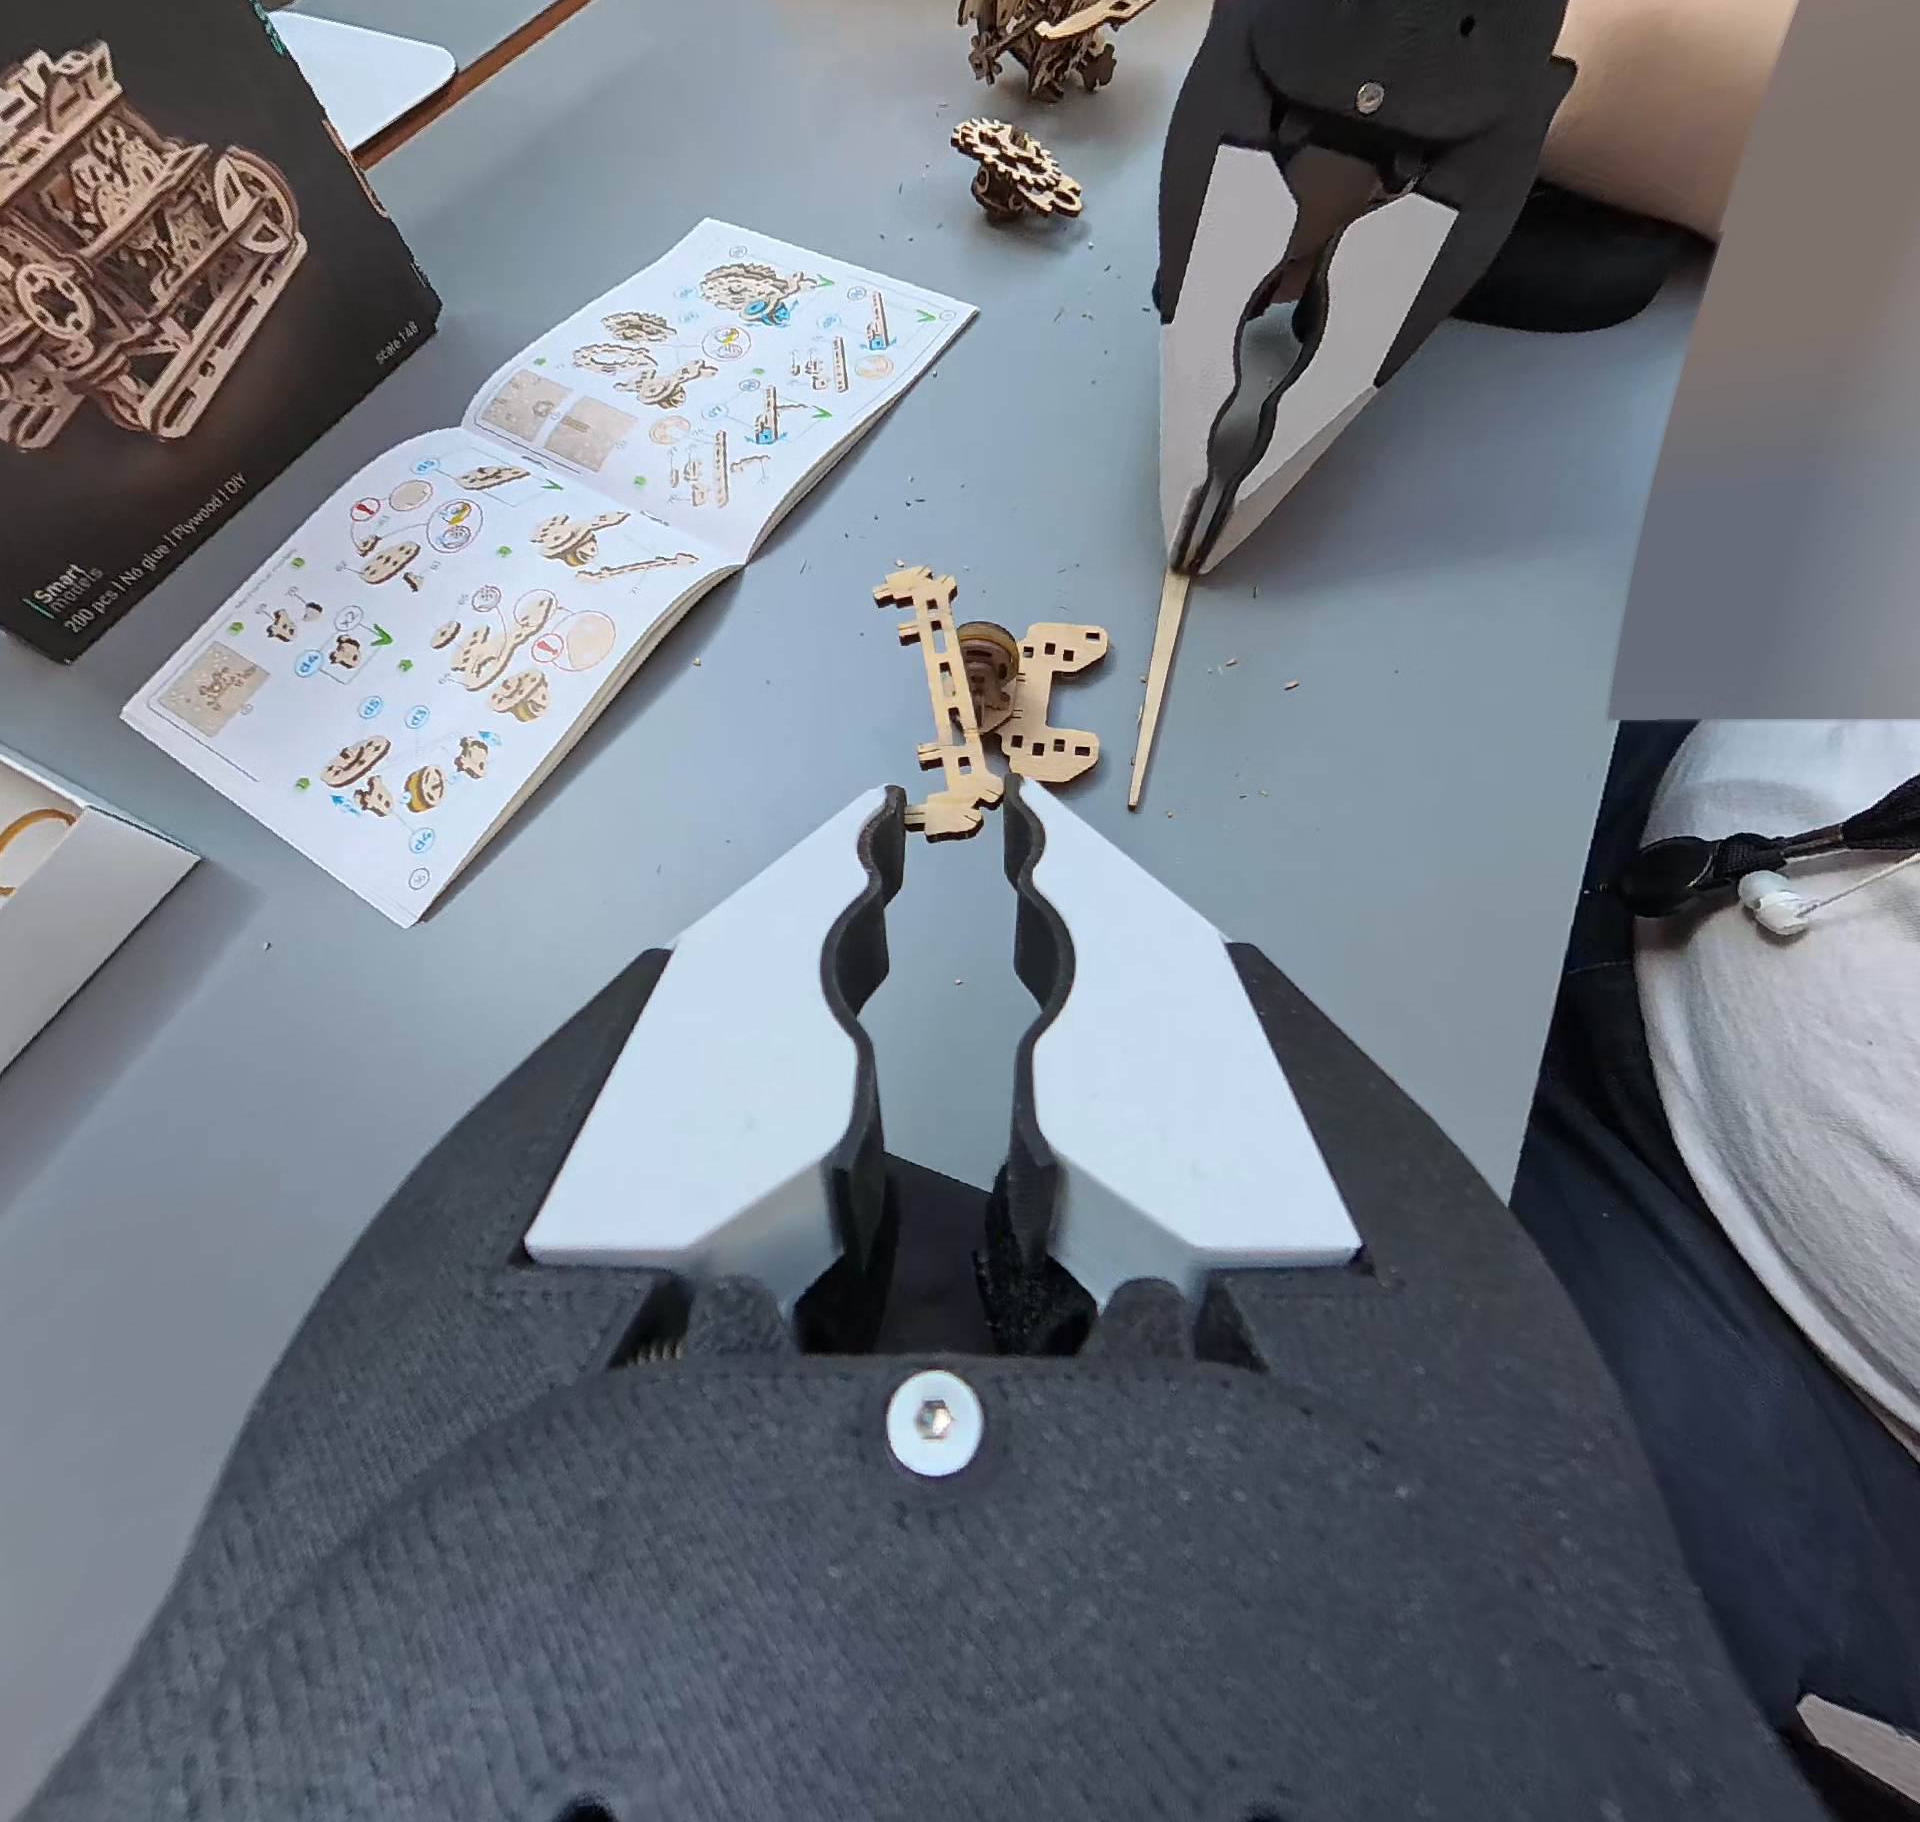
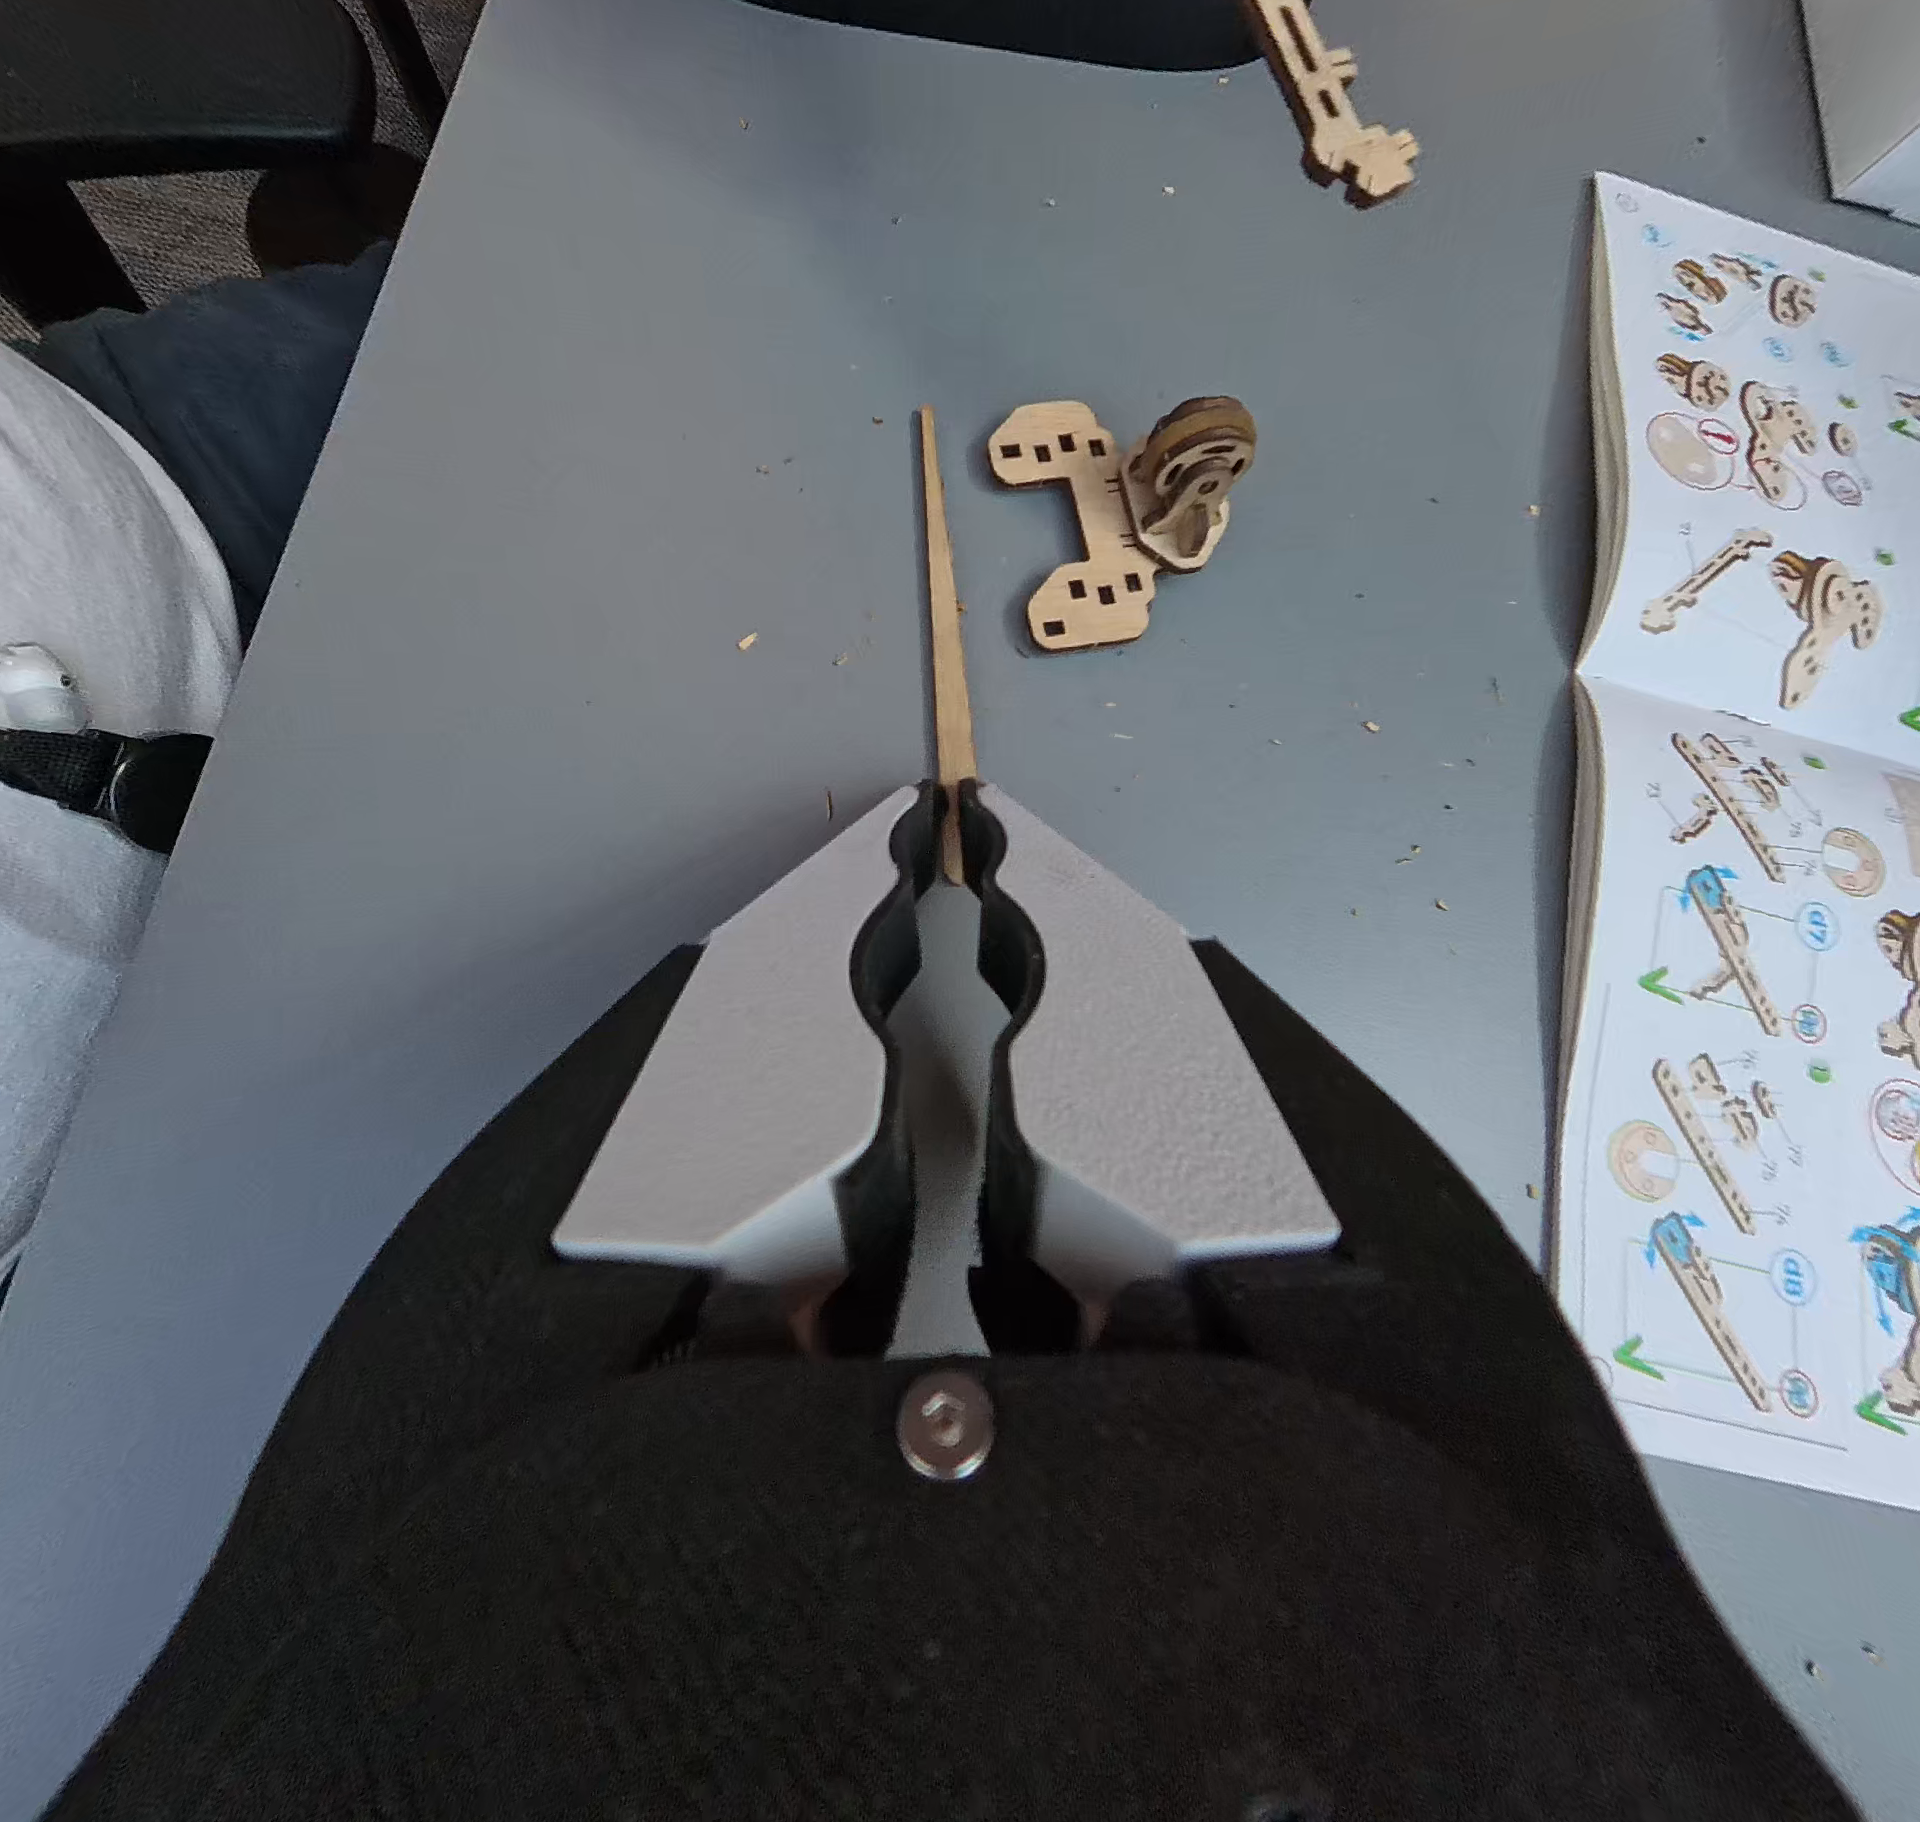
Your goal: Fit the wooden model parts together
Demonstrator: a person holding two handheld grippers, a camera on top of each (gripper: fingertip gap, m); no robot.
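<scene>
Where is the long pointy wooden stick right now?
The stick is pinched in the right tongs, pointing forward over the grey table. The flat slotted plate with its wheel lies just to its right in the right wrist view.

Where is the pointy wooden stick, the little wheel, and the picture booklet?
Wooden stick [image 2: 948,609]: right wrist view, middle of its shaft.
Little wheel [image 2: 1195,453]: right wrist view, its round side.
Picture booklet [image 1: 561,546]: left wrist view, open pages near the fold.
</scene>
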